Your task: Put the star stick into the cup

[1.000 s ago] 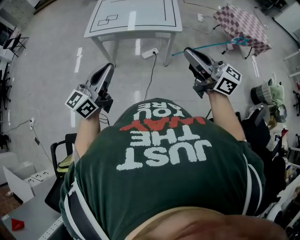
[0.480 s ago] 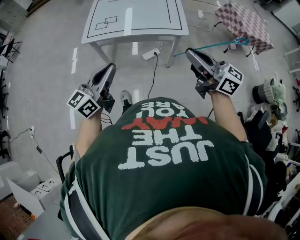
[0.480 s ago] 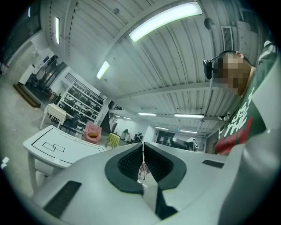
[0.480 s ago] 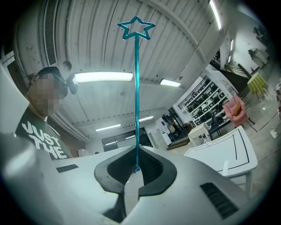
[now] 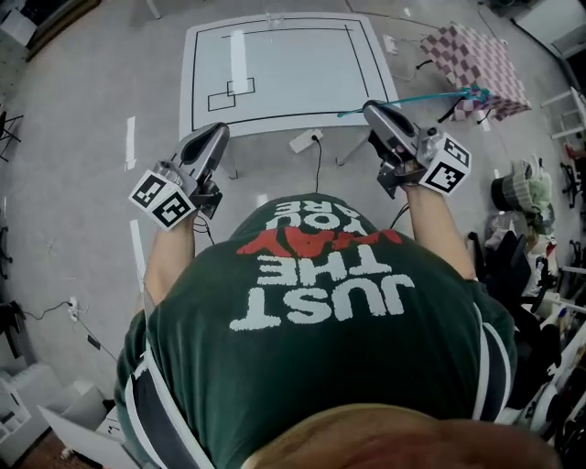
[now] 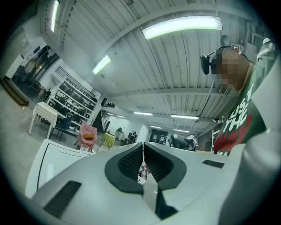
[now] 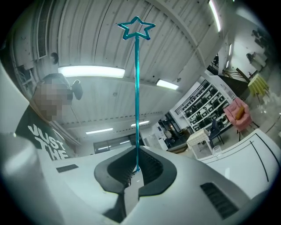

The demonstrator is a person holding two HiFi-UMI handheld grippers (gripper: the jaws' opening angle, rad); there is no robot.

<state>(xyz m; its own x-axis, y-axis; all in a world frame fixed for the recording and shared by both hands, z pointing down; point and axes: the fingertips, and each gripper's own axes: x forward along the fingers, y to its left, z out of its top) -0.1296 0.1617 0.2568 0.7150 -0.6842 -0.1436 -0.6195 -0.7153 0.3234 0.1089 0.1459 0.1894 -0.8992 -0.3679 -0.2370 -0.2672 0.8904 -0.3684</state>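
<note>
A thin teal star stick (image 7: 136,88), topped by an open 5-pointed outline star, is clamped by its lower end between the ribbed black pads of the right gripper (image 7: 136,150), whose jaws are closed on it. The left gripper (image 6: 143,147) is carried with its 2 jaws together and nothing between them. Both smooth grey grippers are held out in front of a person in a dark green printed T-shirt (image 5: 311,321), close to the near edge of a white table (image 5: 293,64) marked with black lines. The cup (image 5: 273,18), a small clear tumbler, is seen at the middle of the table's far edge, well apart from the stick.

Under the near edge, a white power strip (image 5: 305,140) and a black cable (image 5: 316,179) are laid on the glossy grey floor (image 5: 82,137). Beyond the table's right edge, a second table is draped in a checked cloth (image 5: 476,50), and in the head view the star end is pointed toward it. A pink chair (image 6: 88,134), shelving racks (image 6: 72,94) and a ribbed ceiling with strip lights (image 6: 182,26) are shown behind.
</note>
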